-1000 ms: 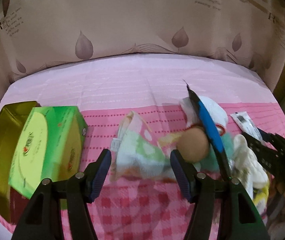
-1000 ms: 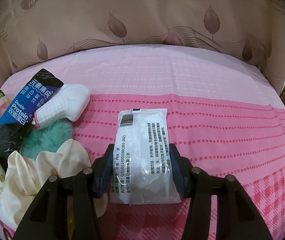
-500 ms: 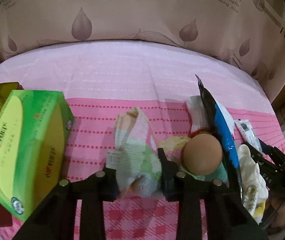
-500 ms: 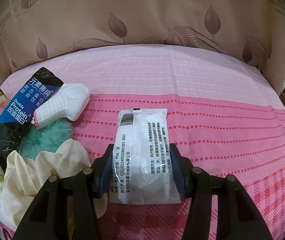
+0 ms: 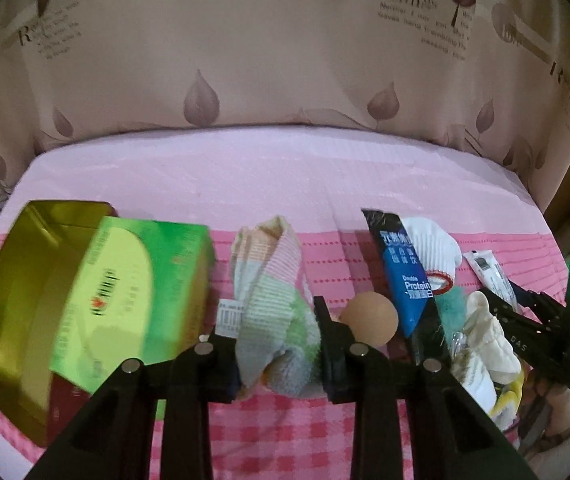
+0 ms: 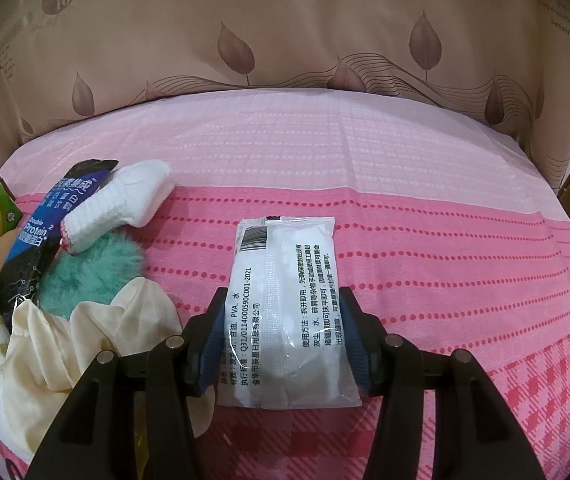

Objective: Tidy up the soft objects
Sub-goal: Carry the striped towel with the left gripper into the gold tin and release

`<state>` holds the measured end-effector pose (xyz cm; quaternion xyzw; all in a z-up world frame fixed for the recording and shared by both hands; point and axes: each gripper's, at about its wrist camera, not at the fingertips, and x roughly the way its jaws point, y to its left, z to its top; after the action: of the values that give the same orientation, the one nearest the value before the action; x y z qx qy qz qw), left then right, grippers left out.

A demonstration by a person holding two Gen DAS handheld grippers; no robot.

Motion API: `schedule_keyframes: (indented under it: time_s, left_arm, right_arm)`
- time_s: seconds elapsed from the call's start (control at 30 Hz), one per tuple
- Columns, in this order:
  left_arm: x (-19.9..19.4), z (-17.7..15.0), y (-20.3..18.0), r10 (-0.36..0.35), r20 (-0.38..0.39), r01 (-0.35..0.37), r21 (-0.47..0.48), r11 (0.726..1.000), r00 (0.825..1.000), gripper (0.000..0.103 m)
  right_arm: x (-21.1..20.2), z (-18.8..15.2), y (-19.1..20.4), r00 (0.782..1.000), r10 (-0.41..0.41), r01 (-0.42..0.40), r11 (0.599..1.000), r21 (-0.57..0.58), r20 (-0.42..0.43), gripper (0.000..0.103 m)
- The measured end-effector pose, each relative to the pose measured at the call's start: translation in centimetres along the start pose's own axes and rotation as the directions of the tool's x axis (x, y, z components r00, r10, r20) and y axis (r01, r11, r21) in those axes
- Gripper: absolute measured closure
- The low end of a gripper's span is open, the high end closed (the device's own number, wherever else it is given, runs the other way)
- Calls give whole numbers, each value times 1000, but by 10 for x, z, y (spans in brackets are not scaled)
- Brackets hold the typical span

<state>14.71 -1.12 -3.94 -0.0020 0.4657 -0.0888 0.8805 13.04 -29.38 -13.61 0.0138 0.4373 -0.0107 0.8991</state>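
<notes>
Two fingers of the left claw (image 5: 277, 354) pinch a striped pastel towel (image 5: 271, 308) between a green box (image 5: 125, 296) and a tan ball (image 5: 369, 318) (its label tag sticks out leftward) over the pink cloth (image 5: 285, 184).

Right wrist view: the right claw (image 6: 283, 344) is closed against both sides of a white sealed packet (image 6: 287, 312), beside a cream cloth (image 6: 85, 340) and teal fluff (image 6: 93, 268).

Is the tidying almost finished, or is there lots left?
Barely started, it seems. Nothing looks sorted yet. In hand: the left gripper has closed on the striped cloth, and the right gripper has its fingers either side of the white packet. Left: the pile of glove, teal fluff, cream cloth and protein pouch.
</notes>
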Motion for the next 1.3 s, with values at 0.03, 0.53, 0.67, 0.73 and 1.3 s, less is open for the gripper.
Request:
schedule_keyframes:
  time_s: [0.03,0.53,0.67,0.73,1.3]
  left_arm:
    - [-5,1,3,0,7,0,-1,1000,1000,74]
    - [-70,16,72,106,115,-101,-45,994,988,74]
    - [-81,17,96,139,133,-130,-72,989,981,74]
    - [-86,18,109,168,139,-157,-85,984,976,74]
    - [-42,8,195,370,35,-358,-184,916,929,74]
  right_arm:
    - [0,0,0,1000,0,0,1000,0,0,53]
    - [1,0,-1,1000,-2,2,1000,-1,0,53]
    - [1,0,0,1000,-3,3,1000,-2,0,54]
    - [1,0,-1,1000,-4,4,1000,-3,0,54]
    - [1,0,-1,1000,-6,6,1000,-5,0,54]
